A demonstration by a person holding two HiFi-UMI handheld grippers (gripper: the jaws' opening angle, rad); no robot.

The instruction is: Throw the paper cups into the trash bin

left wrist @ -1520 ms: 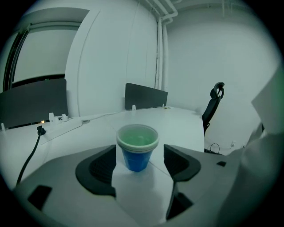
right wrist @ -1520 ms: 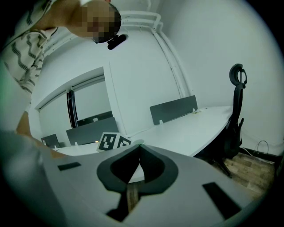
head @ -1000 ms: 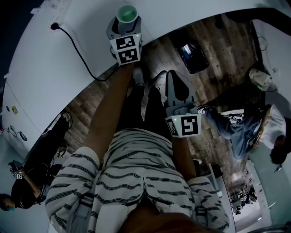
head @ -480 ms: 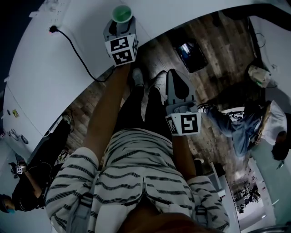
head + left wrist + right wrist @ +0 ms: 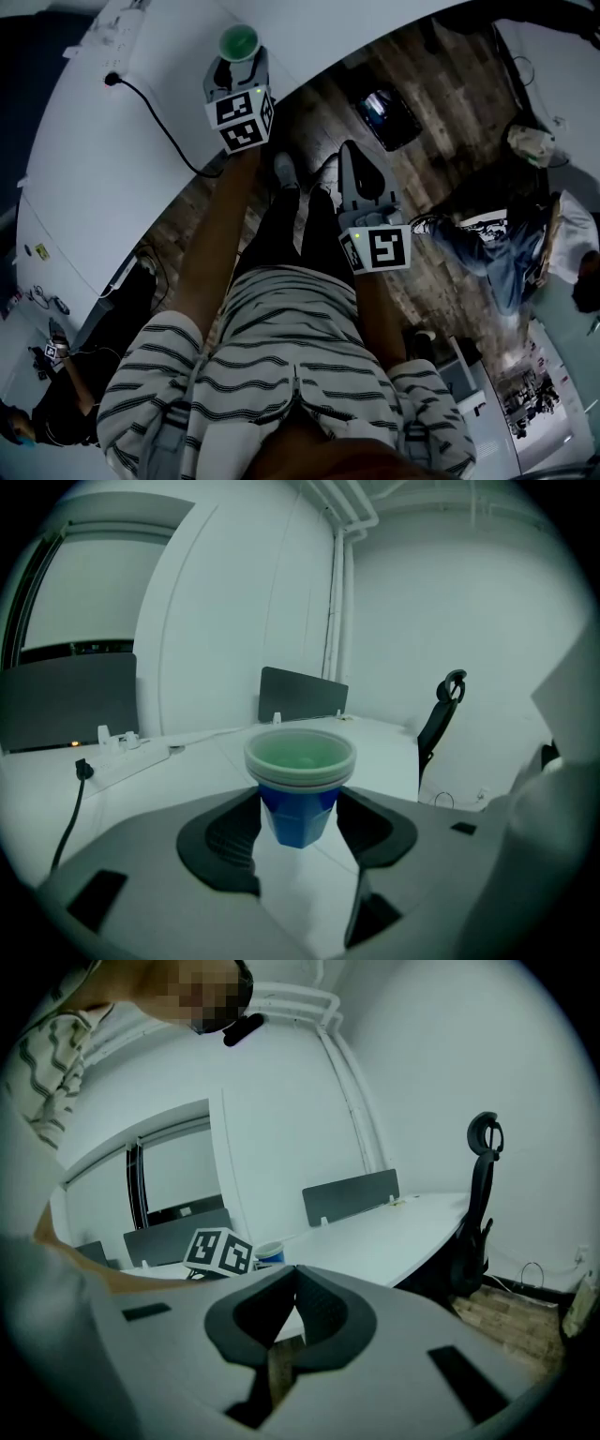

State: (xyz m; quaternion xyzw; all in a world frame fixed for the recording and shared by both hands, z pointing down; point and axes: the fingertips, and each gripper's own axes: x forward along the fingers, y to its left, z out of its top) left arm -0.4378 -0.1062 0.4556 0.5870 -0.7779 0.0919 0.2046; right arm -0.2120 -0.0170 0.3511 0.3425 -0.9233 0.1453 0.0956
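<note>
A blue paper cup (image 5: pixel 238 42) with a green inside and pale stacked rims sits upright between the black pads of my left gripper (image 5: pixel 236 64), over the white table (image 5: pixel 112 159). In the left gripper view the cup (image 5: pixel 300 780) fills the gap of the left gripper (image 5: pixel 300 827), both pads press its sides, and the table shows beneath its base. My right gripper (image 5: pixel 362 161) hangs over the wooden floor in front of the person's legs. Seen in its own view, the right gripper (image 5: pixel 292 1283) is shut with nothing in it.
A black cable (image 5: pixel 155 98) runs across the table from a plug near a white power strip (image 5: pixel 122 14). A dark box-like thing (image 5: pixel 386 108) lies on the floor beyond the table's edge. Another person (image 5: pixel 497 253) sits at the right. An office chair (image 5: pixel 441 714) stands by the table.
My left gripper has moved left and further out over the table, and the cup has gone with it. The right gripper has barely shifted.
</note>
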